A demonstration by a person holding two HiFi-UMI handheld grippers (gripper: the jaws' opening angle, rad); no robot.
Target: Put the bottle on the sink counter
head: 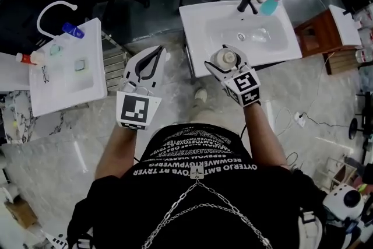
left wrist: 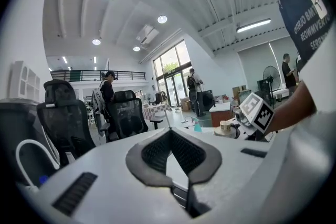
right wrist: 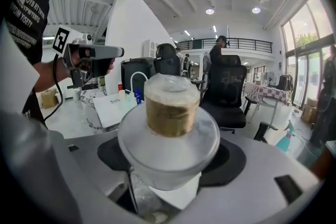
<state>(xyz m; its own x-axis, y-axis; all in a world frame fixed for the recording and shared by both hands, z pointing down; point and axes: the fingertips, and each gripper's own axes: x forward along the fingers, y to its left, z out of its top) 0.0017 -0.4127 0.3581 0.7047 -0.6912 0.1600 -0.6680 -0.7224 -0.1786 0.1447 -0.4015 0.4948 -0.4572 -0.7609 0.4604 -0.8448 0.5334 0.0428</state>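
Status: the bottle point(right wrist: 170, 128) is not yet on the sink worktop point(head: 192, 32). It sits in my right claw point(head: 227, 65), upright with the cap up. In the head view it is held in the air at the front edge of the white sink. I cannot tell how high above the rim it is.

Left to do, as I judge it: lower the bottle onto a flat part of the rim, clear of the basin, the black tap point(head: 247, 0) and the teal spray bottle point(head: 270, 4). Then release.

Right claw: jaws wide apart, pads pressed on the frosted body from either side. The grip looks secure.

Left claw point(head: 159, 51): tips together with nothing between them, out in front beside the right one, over the floor.
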